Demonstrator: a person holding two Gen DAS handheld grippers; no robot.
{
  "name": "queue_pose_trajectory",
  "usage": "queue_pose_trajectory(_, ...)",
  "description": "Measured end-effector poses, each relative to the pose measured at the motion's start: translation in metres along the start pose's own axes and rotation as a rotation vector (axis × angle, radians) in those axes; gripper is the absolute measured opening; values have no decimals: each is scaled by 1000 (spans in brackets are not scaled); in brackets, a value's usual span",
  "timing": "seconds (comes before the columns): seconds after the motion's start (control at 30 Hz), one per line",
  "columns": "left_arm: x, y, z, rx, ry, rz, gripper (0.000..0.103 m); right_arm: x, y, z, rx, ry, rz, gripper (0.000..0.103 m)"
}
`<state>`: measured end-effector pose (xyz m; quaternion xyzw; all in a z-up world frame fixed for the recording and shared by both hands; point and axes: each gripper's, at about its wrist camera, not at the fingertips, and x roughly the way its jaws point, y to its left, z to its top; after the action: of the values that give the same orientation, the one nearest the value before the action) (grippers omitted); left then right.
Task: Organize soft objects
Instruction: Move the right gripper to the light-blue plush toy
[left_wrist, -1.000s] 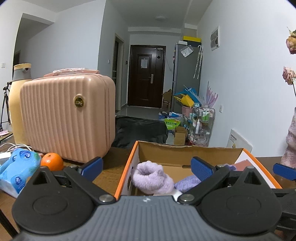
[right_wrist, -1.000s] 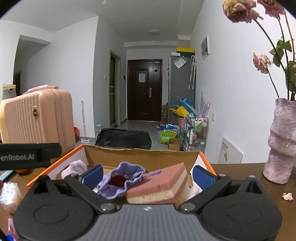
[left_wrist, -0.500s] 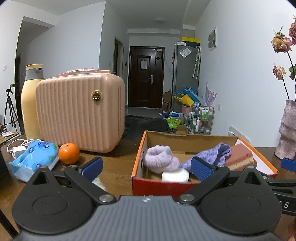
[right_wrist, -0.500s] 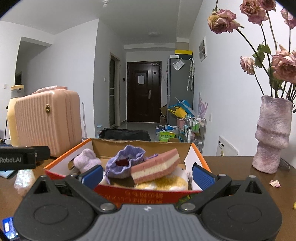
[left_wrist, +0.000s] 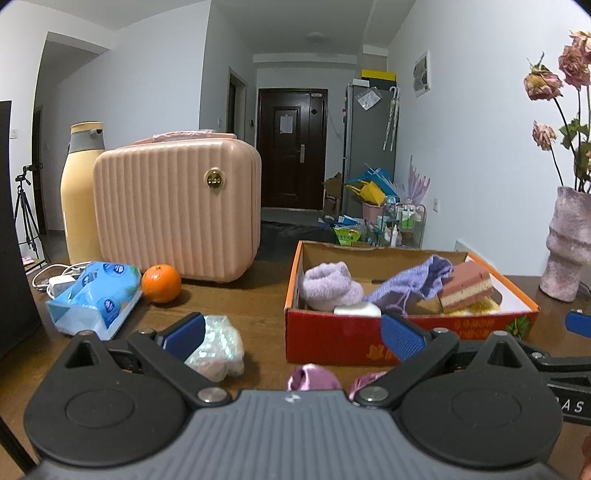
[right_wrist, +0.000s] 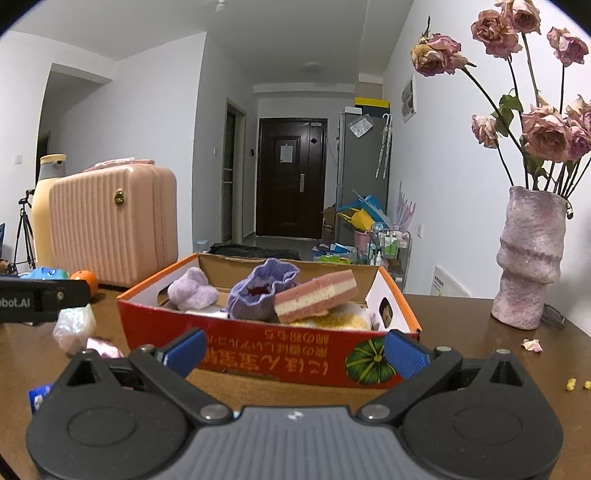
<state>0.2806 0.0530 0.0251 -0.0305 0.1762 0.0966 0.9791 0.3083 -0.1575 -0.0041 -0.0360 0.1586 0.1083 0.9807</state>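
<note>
A red cardboard box (left_wrist: 332, 338) (right_wrist: 258, 347) on the wooden table holds a lilac fluffy sock (left_wrist: 327, 286) (right_wrist: 192, 293), a purple knitted pouch (left_wrist: 417, 280) (right_wrist: 260, 295), a pink-and-cream sponge (left_wrist: 467, 286) (right_wrist: 316, 297) and a white bar (left_wrist: 356, 309). In front of the box lie a shiny iridescent soft bundle (left_wrist: 218, 349) (right_wrist: 74, 328) and a pink satin piece (left_wrist: 312, 378) (right_wrist: 103, 349). My left gripper (left_wrist: 293, 336) is open, empty, low over the satin piece. My right gripper (right_wrist: 295, 349) is open, empty, just before the box's front wall.
A pink ribbed case (left_wrist: 177, 210) and a yellow bottle (left_wrist: 79, 192) stand at the back left, with an orange (left_wrist: 161, 283), a blue tissue pack (left_wrist: 96, 299) and a charger cable. A pink vase (right_wrist: 530, 258) of dried roses stands on the right; petals lie near it.
Both grippers have drawn back from the box toward the near table edge, both staying open. The shiny bundle and the satin piece have come into view in front of the box.
</note>
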Motion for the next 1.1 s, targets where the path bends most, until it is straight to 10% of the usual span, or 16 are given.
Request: queue_pose_trajectory(1.1, -61, 28, -29, 21, 40, -64, 103, -54, 15, -30, -45, 54, 29, 103)
